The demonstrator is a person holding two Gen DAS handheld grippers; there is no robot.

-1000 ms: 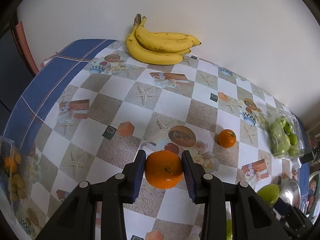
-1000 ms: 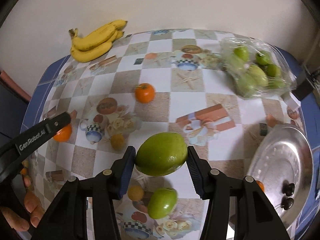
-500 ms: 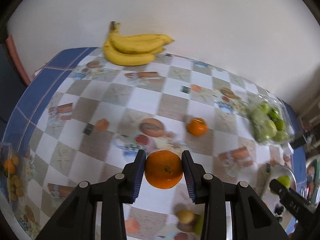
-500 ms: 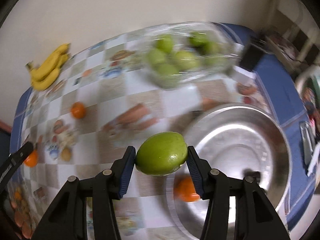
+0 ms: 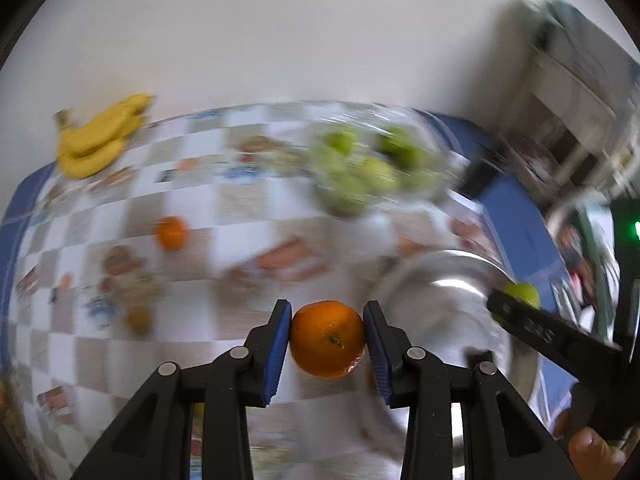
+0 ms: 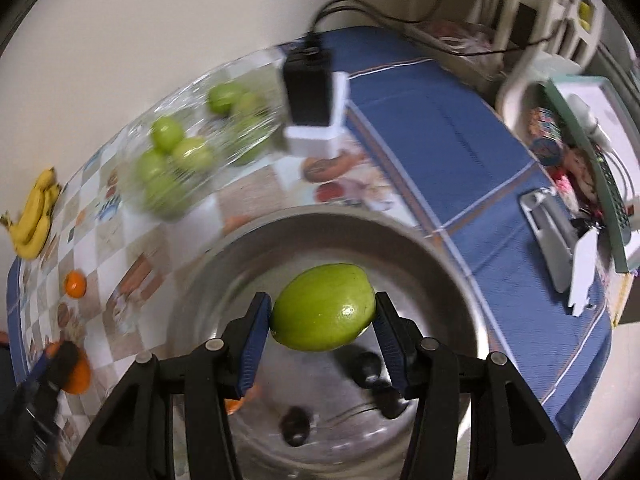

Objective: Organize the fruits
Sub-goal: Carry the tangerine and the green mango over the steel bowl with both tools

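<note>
Right wrist alone shows black adapter (image 6: pixel 310 88), cables (image 6: pixel 400 20)

Shiny metal bowl (image 6: pixel 460 280); glossy patterned tablecloth (image 6: pixel 460 128); clear plastic bag (image 6: pixel 192 120); smooth-skinned green fruit (image 6: pixel 324 307).

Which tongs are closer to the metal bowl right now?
Right. The right tongs hold the green fruit directly over the bowl; the left tongs, gripping an orange, are beside the bowl's rim, over the tablecloth.
</note>
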